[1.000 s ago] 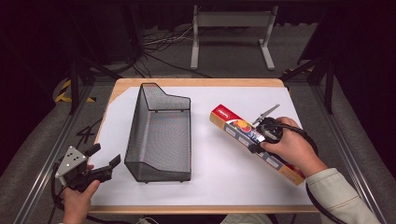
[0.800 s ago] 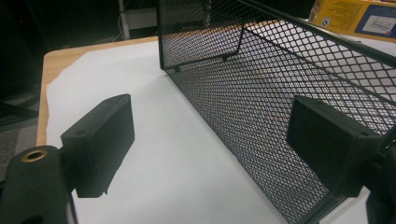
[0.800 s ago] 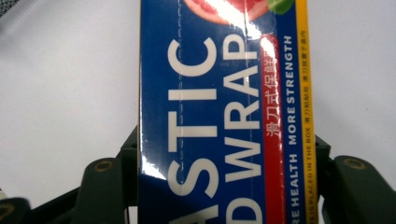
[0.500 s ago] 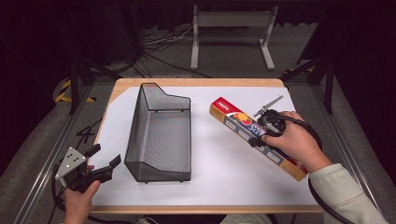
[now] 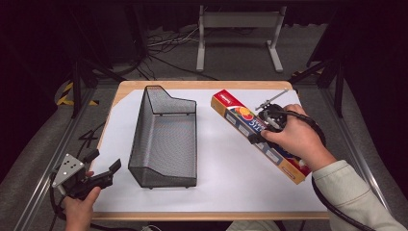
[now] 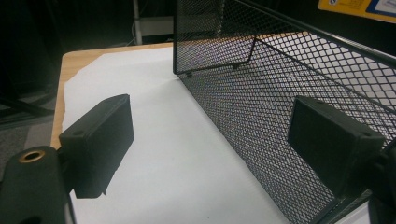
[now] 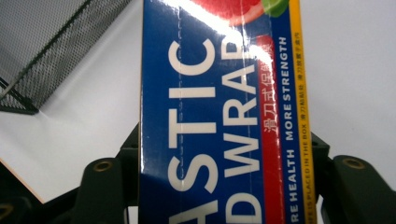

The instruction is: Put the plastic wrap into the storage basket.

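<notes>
The right gripper [image 5: 267,126] was clamped on the plastic wrap box [image 5: 240,118], held right of the mesh basket [image 5: 163,139], not yet inside; the left gripper [image 5: 103,168] waited open beside it.

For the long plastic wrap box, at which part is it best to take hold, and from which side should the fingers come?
Probably near the middle of the plastic wrap box, from above, with one finger on each long side. The box is long, narrow and lies flat on the white sheet, so only its short width fits between the fingers, and a middle grip keeps it balanced. The right gripper already clamps it this way.
</notes>
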`<state>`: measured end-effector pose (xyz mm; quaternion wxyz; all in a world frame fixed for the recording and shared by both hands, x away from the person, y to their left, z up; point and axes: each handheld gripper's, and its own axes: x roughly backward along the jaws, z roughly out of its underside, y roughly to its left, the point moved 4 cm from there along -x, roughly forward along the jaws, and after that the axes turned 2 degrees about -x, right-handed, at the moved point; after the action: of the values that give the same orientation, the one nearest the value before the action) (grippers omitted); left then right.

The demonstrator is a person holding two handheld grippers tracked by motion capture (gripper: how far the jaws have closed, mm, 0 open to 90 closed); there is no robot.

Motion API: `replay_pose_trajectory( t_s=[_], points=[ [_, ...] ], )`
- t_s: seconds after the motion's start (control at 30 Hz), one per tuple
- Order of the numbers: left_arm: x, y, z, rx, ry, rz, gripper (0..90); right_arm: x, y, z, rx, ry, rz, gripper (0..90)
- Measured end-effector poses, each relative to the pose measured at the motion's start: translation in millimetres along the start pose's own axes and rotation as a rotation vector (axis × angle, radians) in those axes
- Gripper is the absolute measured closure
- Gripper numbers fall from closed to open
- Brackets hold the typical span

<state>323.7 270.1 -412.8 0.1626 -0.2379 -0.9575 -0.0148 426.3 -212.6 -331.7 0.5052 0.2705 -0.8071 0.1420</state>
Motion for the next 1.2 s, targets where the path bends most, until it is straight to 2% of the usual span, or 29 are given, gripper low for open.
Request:
replay_pose_trajectory(
  t_s=[0.27, 0.47, 0.67, 0.77, 0.9, 1.03, 1.17, 1.2],
  points=[
    [-2.5, 0.5, 2.6, 0.005, 0.005, -0.006, 15.2, -2.8, 20.7, -21.5, -0.015, 0.0, 0.011, 40.3],
    [-2.9, 1.6, 3.4, 0.009, 0.002, -0.013, 15.2, -7.2, 35.6, -39.0, -0.057, -0.008, -0.004, 40.3],
    [-3.7, 1.8, 3.3, 0.009, 0.0, -0.012, 15.3, -15.3, 45.9, -52.9, -0.1, 0.004, 0.015, 40.5],
    [-4.6, 1.9, 3.4, 0.01, 0.001, -0.011, 15.3, -17.3, 50.3, -59.3, -0.125, -0.003, 0.009, 40.5],
    [-5.9, 2.0, 3.9, 0.012, 0.003, -0.009, 15.3, -20.3, 58.9, -68.3, -0.141, -0.013, -0.01, 40.4],
    [-7.0, 1.4, 4.4, 0.011, 0.008, -0.009, 15.3, -23.6, 67.4, -73.7, -0.145, -0.005, -0.006, 40.4],
    [-6.7, 2.5, 4.2, 0.01, 0.003, -0.011, 15.3, -27.6, 79.3, -81.3, -0.167, -0.003, -0.01, 40.4],
    [-6.5, 2.7, 4.3, 0.014, 0.002, -0.011, 15.4, -28.7, 82.2, -83.4, -0.157, -0.005, -0.015, 40.4]
  ],
)
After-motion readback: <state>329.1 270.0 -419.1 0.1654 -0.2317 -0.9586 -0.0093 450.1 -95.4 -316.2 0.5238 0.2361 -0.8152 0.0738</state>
